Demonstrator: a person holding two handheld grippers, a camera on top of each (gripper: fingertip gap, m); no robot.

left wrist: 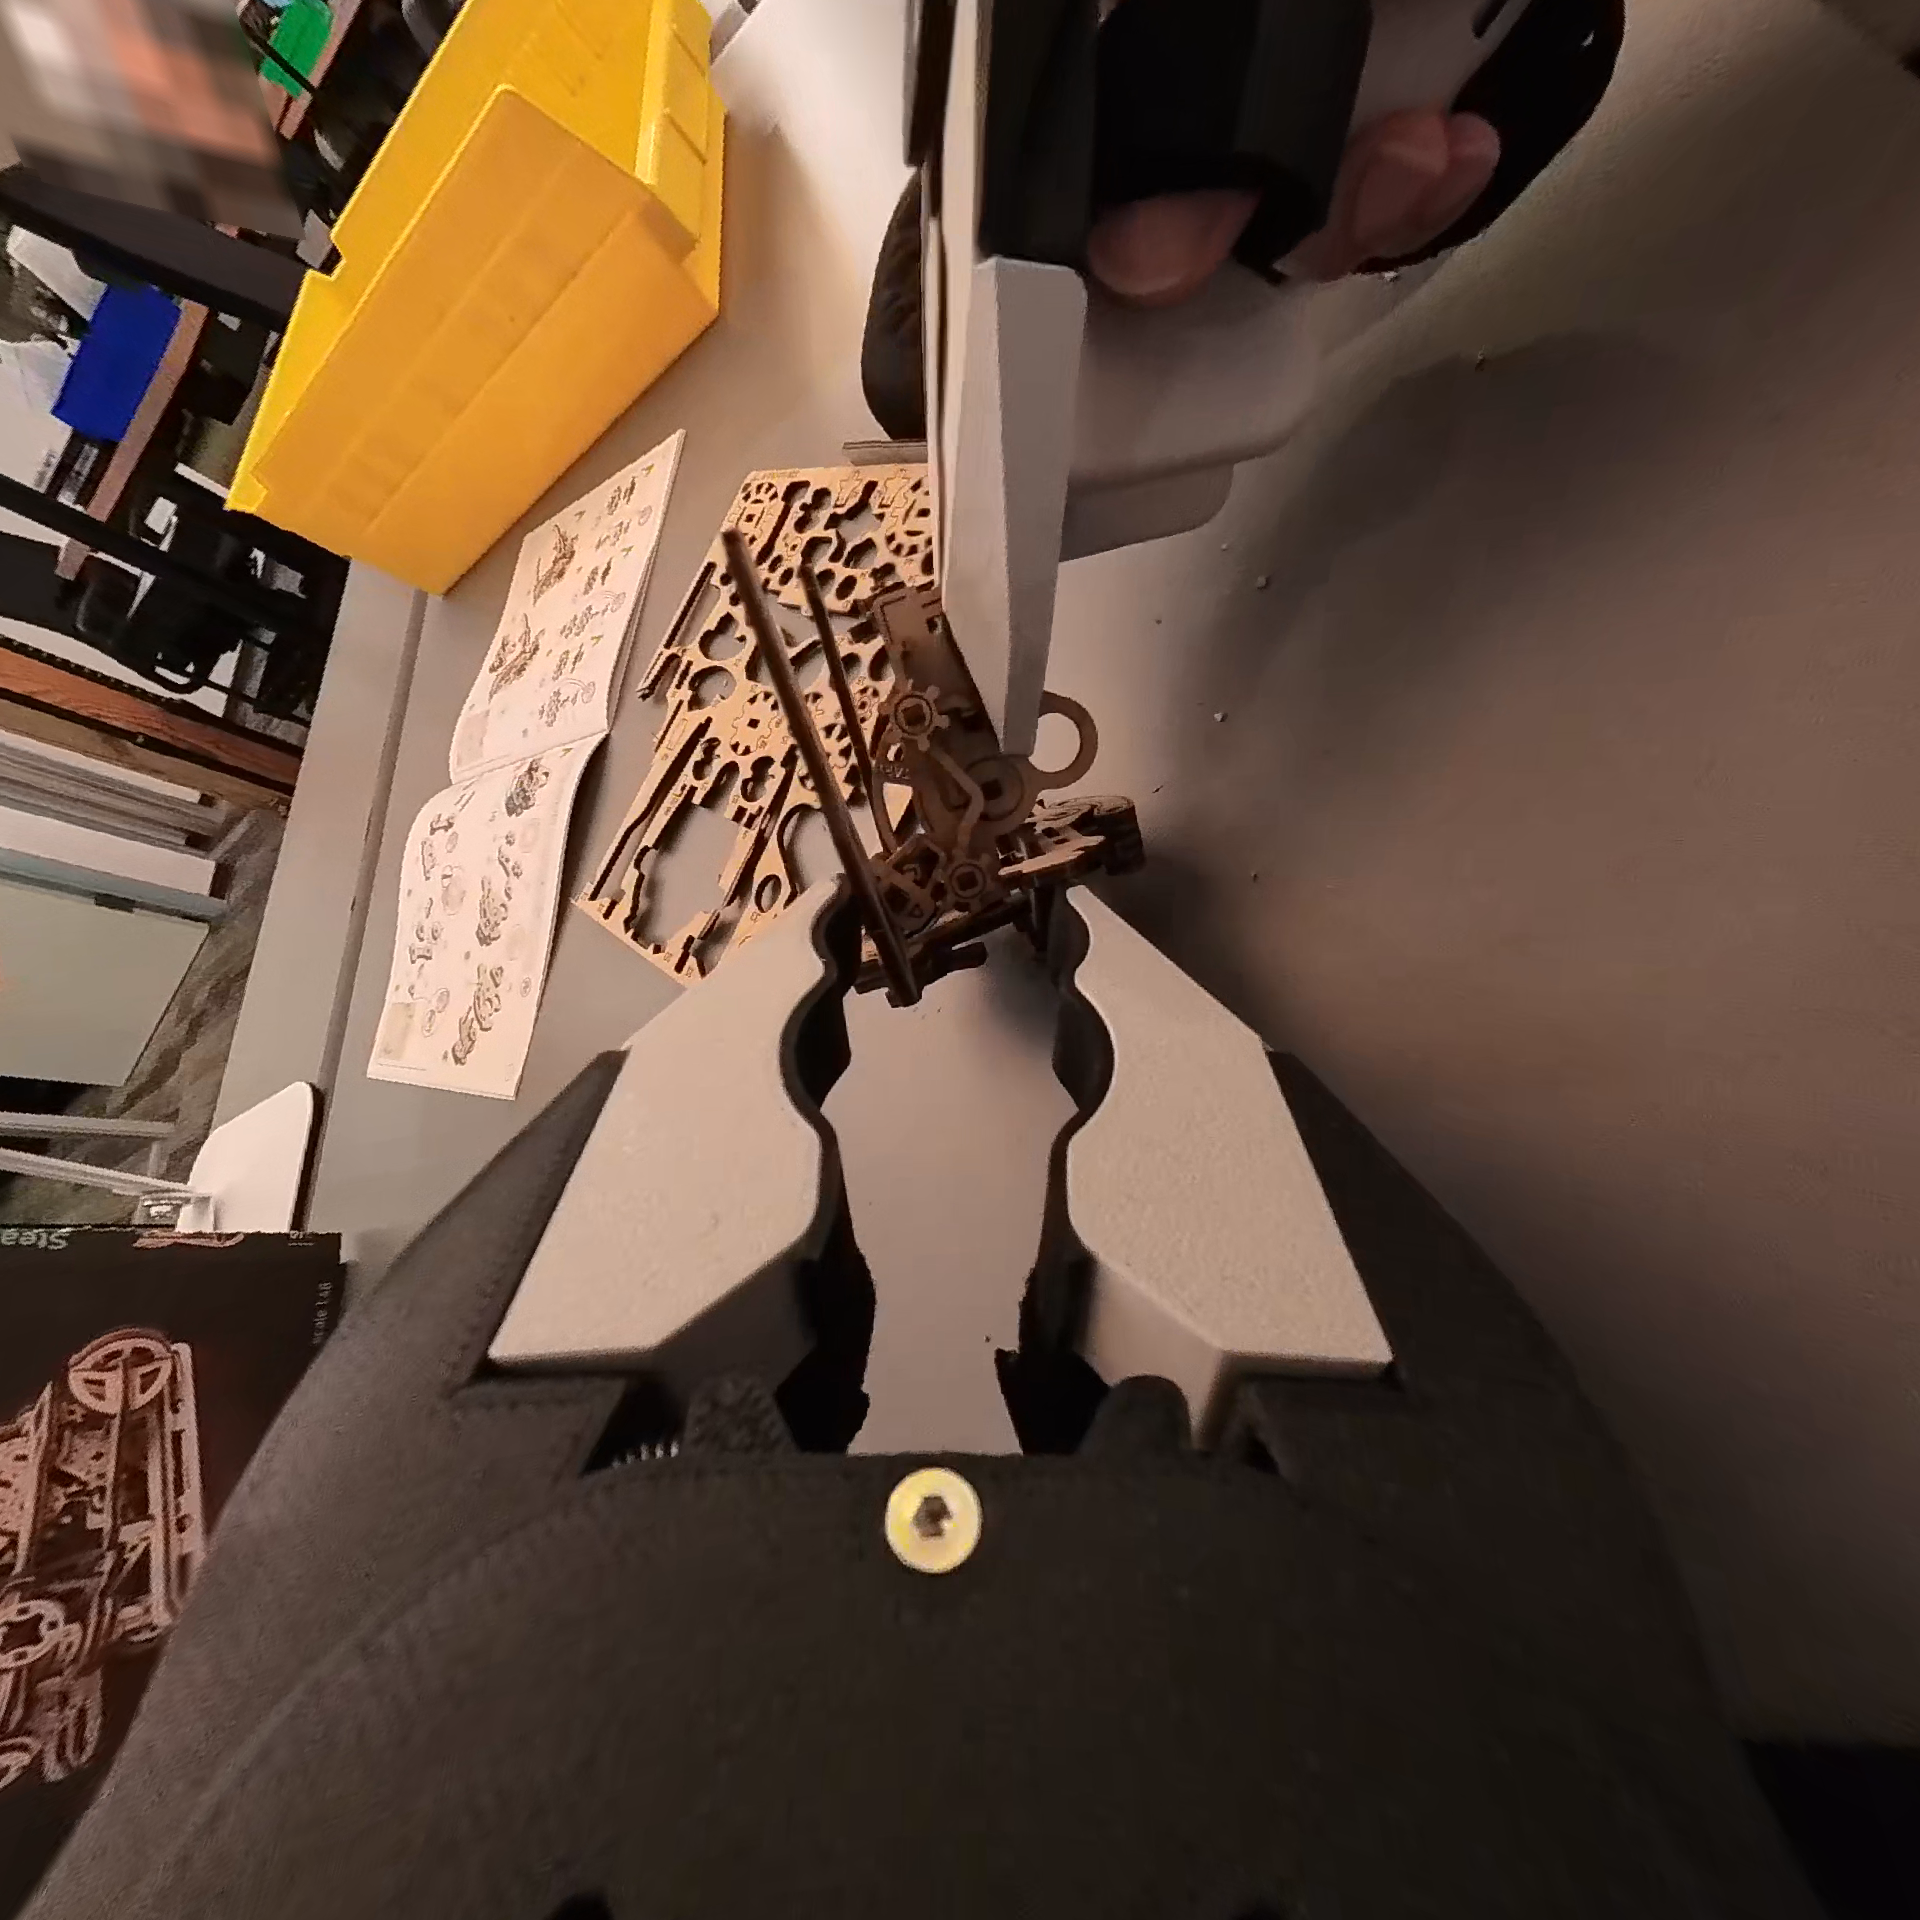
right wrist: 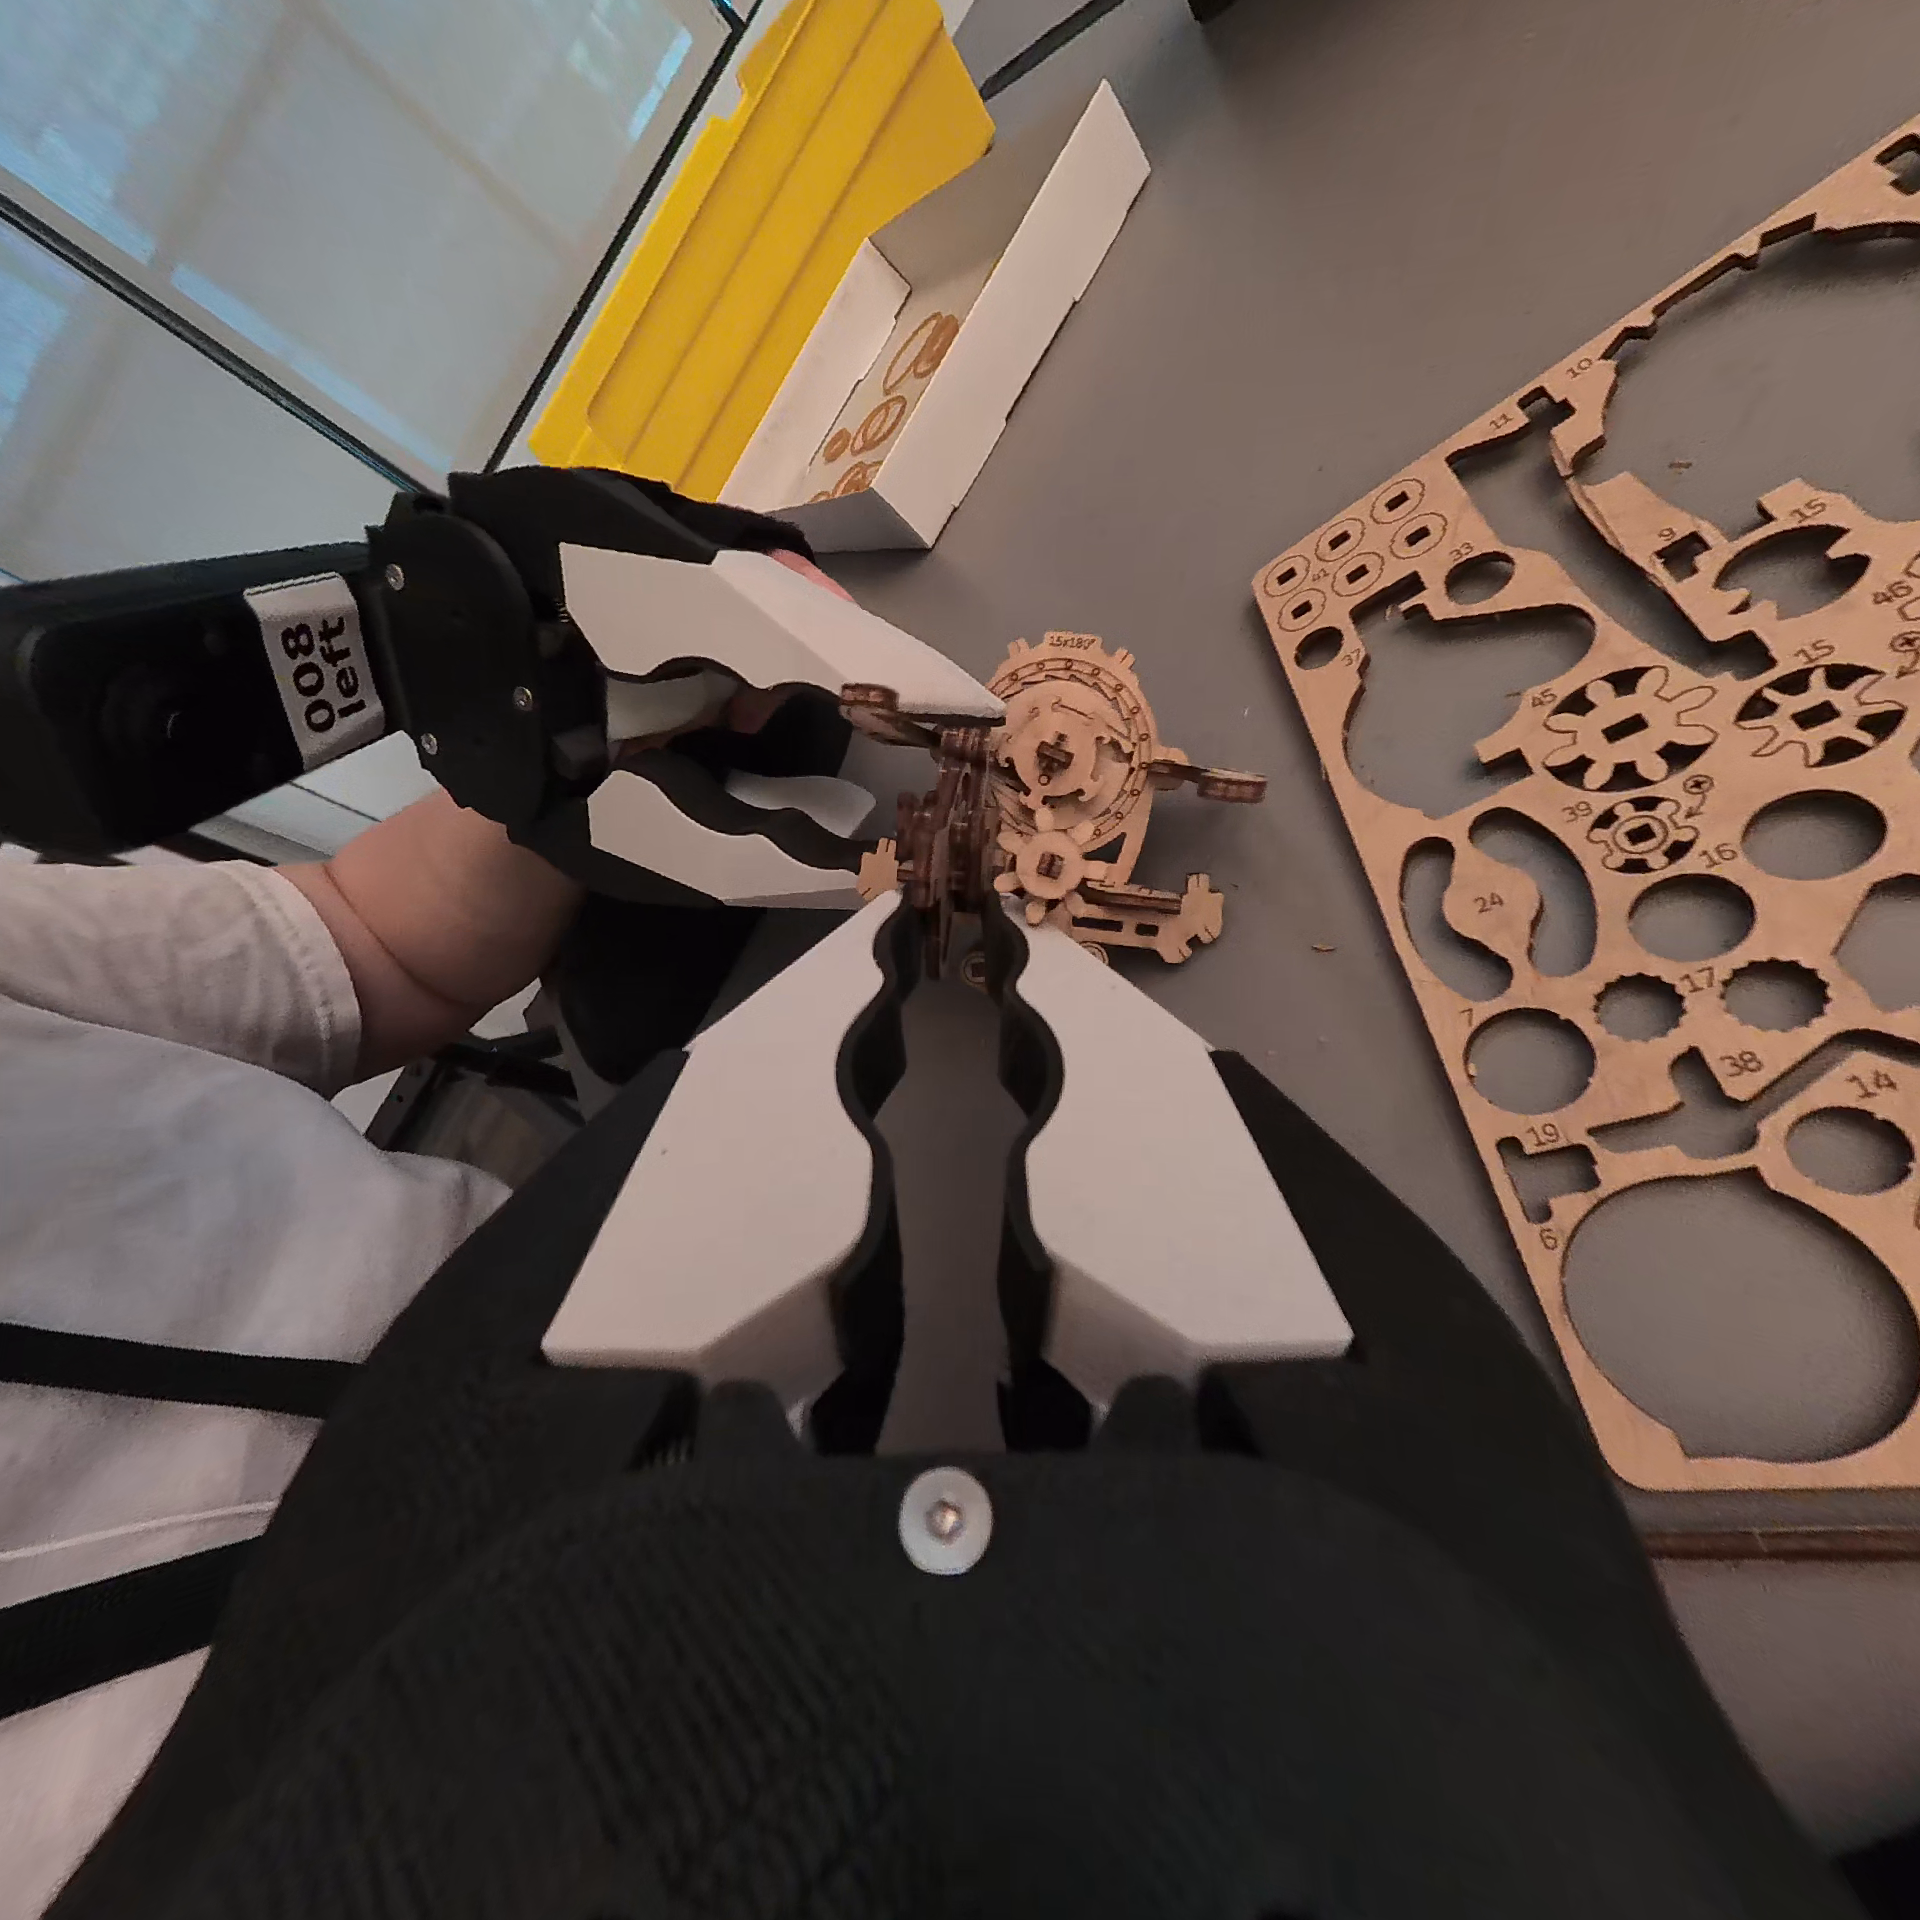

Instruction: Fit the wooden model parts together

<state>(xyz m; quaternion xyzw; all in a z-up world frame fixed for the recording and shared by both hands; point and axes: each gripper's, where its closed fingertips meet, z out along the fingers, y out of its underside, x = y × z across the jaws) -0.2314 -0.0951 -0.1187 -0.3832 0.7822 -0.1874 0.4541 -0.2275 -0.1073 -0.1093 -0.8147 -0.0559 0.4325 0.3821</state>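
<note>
Both grippers, right (right wrist: 951, 935) and left (left wrist: 951, 935), are pinched on the light, brittle, laser-cut plywood gear model (right wrist: 1049, 800), best held by its thicker stacked core.

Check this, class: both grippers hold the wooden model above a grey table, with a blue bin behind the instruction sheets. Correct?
Not quite. The bin behind the instruction sheets is yellow, as the left wrist view shows. Both the left gripper and right gripper do hold the wooden model above the grey table.
</note>
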